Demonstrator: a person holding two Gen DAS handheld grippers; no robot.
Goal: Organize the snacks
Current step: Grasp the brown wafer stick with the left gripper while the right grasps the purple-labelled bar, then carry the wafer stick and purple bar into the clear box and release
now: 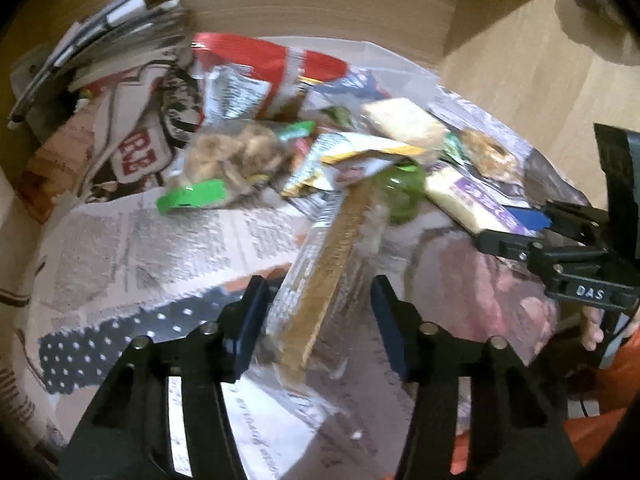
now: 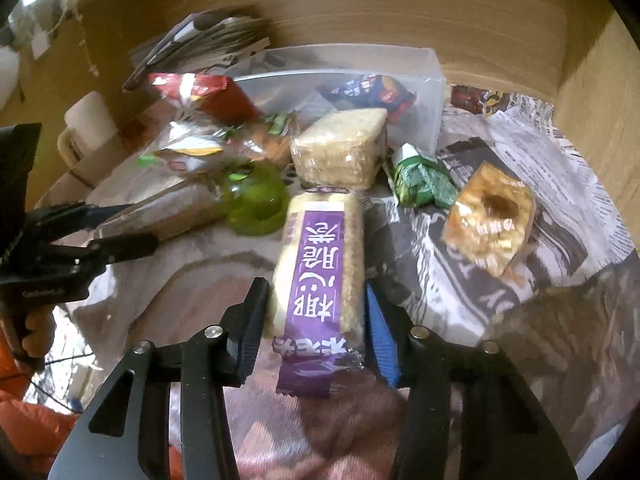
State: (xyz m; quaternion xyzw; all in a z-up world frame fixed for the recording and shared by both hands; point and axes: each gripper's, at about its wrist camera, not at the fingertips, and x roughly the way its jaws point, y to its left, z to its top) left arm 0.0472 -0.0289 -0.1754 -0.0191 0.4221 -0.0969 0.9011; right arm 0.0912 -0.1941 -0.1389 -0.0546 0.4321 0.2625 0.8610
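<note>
The right gripper (image 2: 316,320) has the purple-label snack bar (image 2: 320,276) between its fingers (image 2: 252,320); both pads look pressed on the bar's sides, so it is gripped near the bottom end. The bar's long axis runs straight away from the fingers, toward the clear plastic box (image 2: 432,92) further ahead. The left gripper (image 1: 316,320) has a long clear-wrapped biscuit pack (image 1: 320,272) between its fingers, also lengthwise, leaning a bit right; the left finger touches it, the right one shows a gap, so no full grip yet, I think. Pic is blurry.
</note>
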